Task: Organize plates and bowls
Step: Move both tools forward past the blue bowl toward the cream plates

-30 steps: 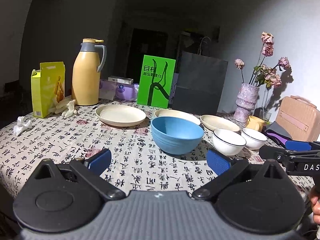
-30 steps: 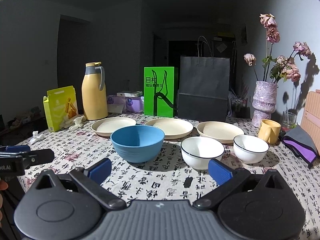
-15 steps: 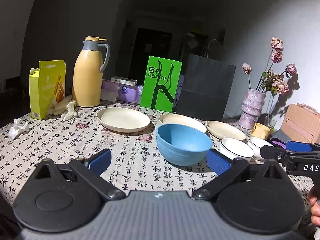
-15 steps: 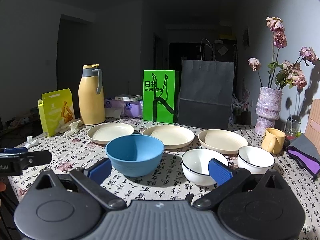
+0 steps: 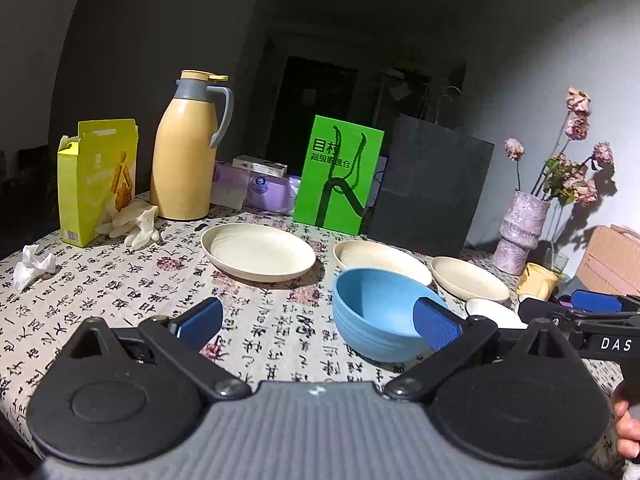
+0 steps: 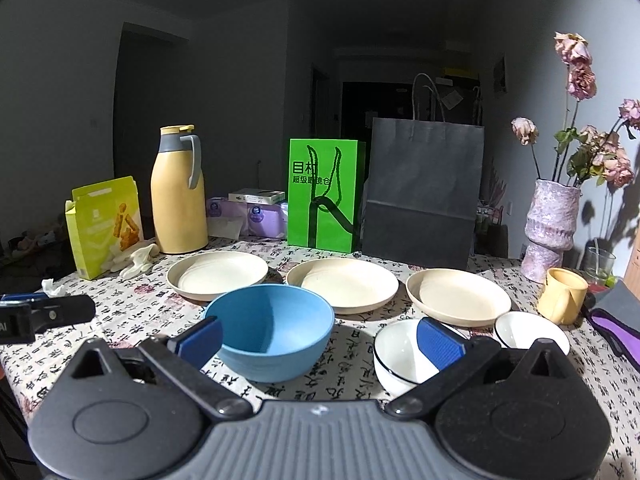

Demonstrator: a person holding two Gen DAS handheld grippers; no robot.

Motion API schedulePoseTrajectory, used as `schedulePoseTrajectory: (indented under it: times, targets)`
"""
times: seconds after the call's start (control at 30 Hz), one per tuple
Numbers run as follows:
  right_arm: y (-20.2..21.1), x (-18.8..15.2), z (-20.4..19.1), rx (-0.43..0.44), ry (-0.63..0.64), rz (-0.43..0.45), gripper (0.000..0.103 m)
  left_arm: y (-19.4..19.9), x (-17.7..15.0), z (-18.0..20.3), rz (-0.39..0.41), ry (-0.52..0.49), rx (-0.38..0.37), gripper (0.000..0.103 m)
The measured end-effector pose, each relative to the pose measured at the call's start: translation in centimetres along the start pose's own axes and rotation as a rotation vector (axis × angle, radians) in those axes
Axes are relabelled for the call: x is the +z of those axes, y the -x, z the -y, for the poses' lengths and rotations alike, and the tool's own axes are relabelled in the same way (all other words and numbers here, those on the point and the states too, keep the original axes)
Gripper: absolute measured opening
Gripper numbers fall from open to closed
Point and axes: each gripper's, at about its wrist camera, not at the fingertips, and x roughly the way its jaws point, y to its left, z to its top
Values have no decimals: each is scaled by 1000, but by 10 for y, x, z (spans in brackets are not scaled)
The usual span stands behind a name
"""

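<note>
Left wrist view: nearer white bowl [image 5: 494,314] mostly hidden behind the left gripper's [image 5: 318,322] right finger; only a rim sliver shows. Second white bowl hidden behind the right gripper [image 5: 576,308], which enters at 3 o'clock, cut by the frame edge; its lettering reads only "DAS". A hand [image 5: 628,426] at 4 o'clock is cut off, fingers only. Blue bowl's [image 5: 376,320] right side covered by a blue pad. Right wrist view: nearer white bowl [image 6: 404,356] partly covered by the right finger pad; purple-edged pouch [image 6: 616,320] clipped at 3 o'clock. Small print on the box [image 6: 256,197] atop the lilac packs is too small to read.
</note>
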Motion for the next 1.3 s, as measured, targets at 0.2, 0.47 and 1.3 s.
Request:
schedulePoseTrajectory:
  times: [0.2,0.47,1.3]
  targets:
    - [-24,14,-8,9,24,-6,103,-15,15,-9,-6,32,1,103]
    - [-56,33,-22,36,63,-15,103,-31,34,-16,4,52,16,103]
    - [-192,100,-47,149,27,-227,103,-108,106,-56,-67,151,88,103]
